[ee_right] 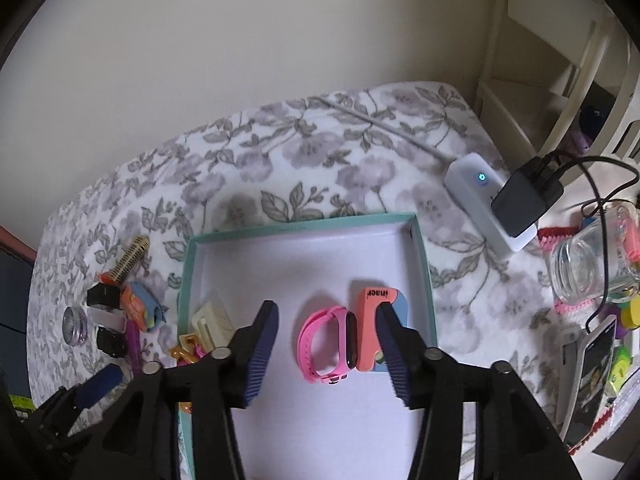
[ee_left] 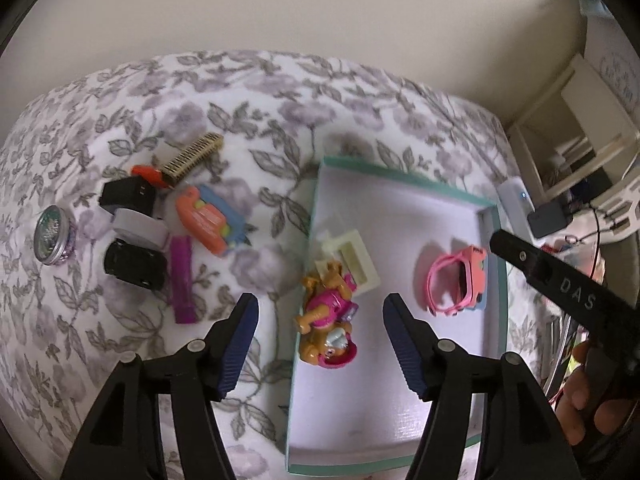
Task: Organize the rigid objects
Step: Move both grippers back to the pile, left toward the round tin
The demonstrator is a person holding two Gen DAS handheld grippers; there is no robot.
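Both grippers' jaws apart, empty, above box (ee_left: 400, 412).

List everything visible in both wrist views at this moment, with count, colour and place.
Box: 1, teal rim, white inside, on floral cover.
Watch: 1, pink, in box, right part.
Orange-and-blue card: 1, beside watch.
Dog figure: 1, brown and pink, box's left edge.
Cream plastic piece: 1, behind figure.
Loose items: about nine, mixed colours, left of box; includes round tin, purple bar.
Power strip: 1, white, black adapter plugged in, right.
Glass jar: 1, clear, far right.
Left gripper: open, above figure.
Right gripper: open, above watch.
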